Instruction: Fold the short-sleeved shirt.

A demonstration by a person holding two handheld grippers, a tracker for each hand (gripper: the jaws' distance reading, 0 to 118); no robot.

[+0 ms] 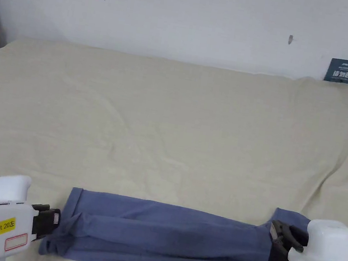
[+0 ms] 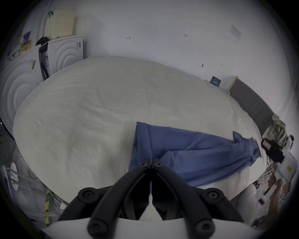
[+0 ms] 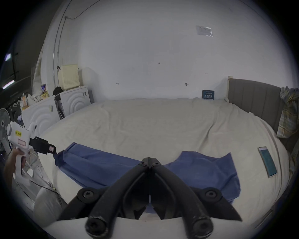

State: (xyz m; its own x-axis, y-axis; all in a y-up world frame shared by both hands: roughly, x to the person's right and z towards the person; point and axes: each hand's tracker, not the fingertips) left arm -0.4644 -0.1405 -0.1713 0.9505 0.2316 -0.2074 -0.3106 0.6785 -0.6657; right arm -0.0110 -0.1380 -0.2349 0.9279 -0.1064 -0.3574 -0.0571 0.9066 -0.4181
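A blue short-sleeved shirt (image 1: pixel 166 234) lies as a long narrow band across the near edge of the beige bed (image 1: pixel 169 128). My left gripper (image 1: pixel 58 218) is at the band's left end, jaws closed together on the fabric (image 2: pixel 194 153); its tips (image 2: pixel 151 163) meet over a fold. In the right gripper view the left gripper (image 3: pixel 55 151) pinches that bunched end. My right gripper (image 1: pixel 274 236) is at the right end, jaws pressed together on the shirt (image 3: pixel 97 161), with a looser flap spread to the right of its tips (image 3: pixel 149 159).
A phone (image 3: pixel 267 161) lies on the bed right of the shirt. A grey headboard (image 3: pixel 252 100) with a plaid garment (image 3: pixel 289 113) over it bounds the right side. White appliances (image 2: pixel 64 53) stand at the left. A dark blue card (image 1: pixel 346 71) leans on the wall.
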